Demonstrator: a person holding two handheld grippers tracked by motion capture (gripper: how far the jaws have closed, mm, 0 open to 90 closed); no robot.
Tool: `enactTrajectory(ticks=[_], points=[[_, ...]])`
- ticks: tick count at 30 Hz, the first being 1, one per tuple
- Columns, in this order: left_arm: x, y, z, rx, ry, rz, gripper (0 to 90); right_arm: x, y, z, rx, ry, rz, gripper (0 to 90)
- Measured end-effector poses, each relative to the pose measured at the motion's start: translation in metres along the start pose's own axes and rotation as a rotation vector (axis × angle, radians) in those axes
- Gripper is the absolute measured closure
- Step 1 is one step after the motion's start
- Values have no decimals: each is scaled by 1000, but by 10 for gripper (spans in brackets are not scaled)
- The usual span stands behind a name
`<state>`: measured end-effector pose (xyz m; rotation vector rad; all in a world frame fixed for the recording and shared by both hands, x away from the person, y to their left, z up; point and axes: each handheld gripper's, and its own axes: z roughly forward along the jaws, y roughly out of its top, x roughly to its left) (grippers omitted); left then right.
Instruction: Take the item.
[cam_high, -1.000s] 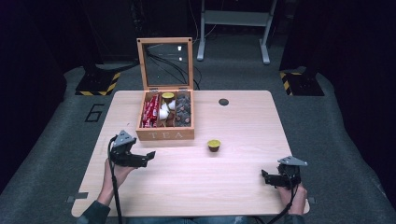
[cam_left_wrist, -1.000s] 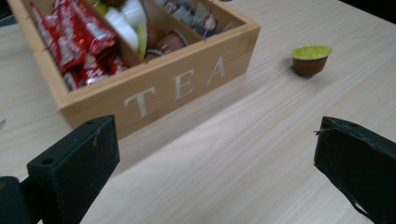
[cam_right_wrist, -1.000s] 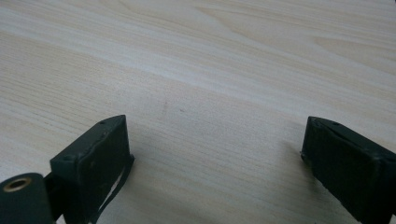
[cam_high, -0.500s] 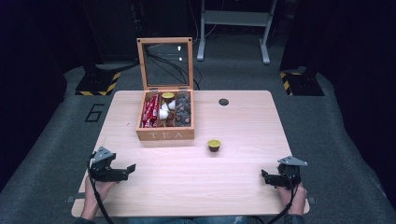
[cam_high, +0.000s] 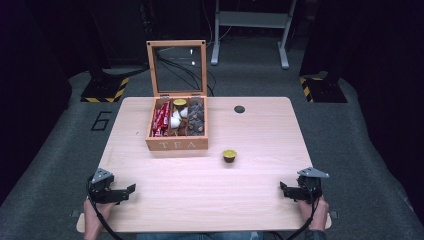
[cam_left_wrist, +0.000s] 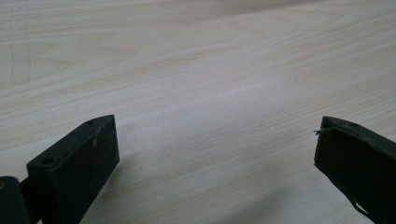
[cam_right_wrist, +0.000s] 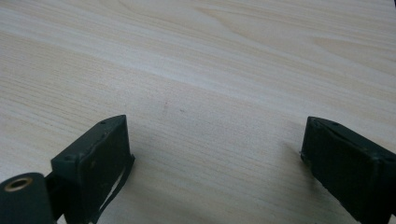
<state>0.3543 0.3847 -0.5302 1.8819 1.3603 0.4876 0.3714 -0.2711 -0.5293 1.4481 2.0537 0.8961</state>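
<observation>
A wooden tea box (cam_high: 176, 145) with its glass lid raised stands at the table's far middle, holding red packets, white and dark capsules. One yellow-topped capsule (cam_high: 229, 155) sits alone on the table, right of the box front. My left gripper (cam_high: 129, 190) rests low at the near left corner, open, with bare wood between its jaws (cam_left_wrist: 215, 154). My right gripper (cam_high: 283, 189) lies at the near right edge, also open over bare wood (cam_right_wrist: 215, 154).
The light wooden table (cam_high: 260, 200) has a dark round hole (cam_high: 239, 109) at the far right of the box. Grey floor surrounds the table, with yellow-black striped bases (cam_high: 104, 89) and a metal stand (cam_high: 250, 30) beyond.
My left gripper has drawn back from beside the tea box to the near left corner of the table. The right gripper has stayed put.
</observation>
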Motion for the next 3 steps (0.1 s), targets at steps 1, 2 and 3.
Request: enactTrajectory(ticks=[1,2,3], points=[[0,0,0,6,-1,6,0,1,0,0,-2,-4,2,73],[0,1,1,7,4,7,0,1,0,0,-2,-4,2,73],[0,1,2,22,7,11,0,1,0,0,-1,-4,1,73]])
